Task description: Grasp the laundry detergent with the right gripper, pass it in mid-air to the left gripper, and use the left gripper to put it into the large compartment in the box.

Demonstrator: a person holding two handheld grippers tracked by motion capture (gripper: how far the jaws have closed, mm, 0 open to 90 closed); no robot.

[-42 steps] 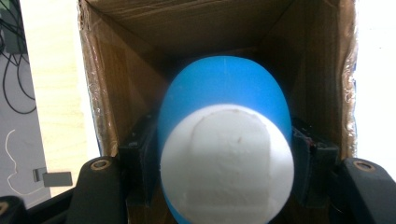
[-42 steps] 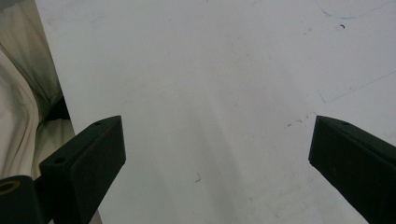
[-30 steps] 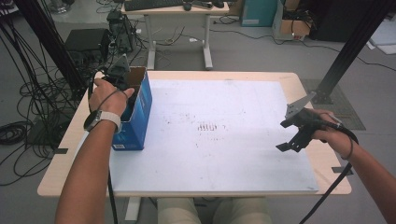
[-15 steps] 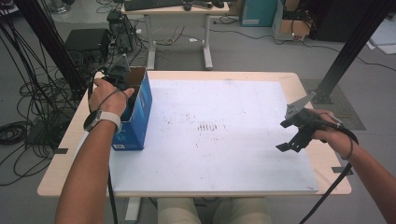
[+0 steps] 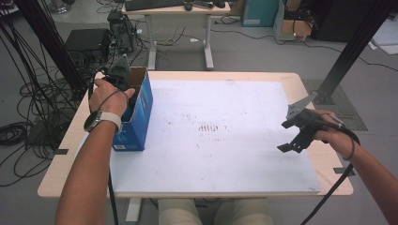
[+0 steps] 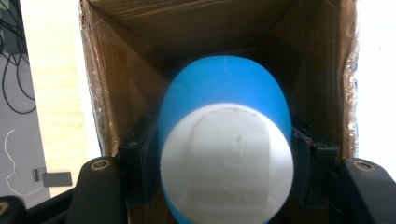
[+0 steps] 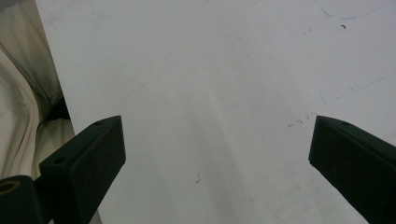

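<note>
Blue-and-white ball (image 6: 224, 140) inside cardboard box (image 6: 112, 93)

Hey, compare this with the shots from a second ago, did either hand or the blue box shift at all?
Nothing has visibly changed. The left gripper stays down in the open blue box, its fingers shut on a blue and white object. The right gripper still hangs open over the white board, holding nothing.
</note>
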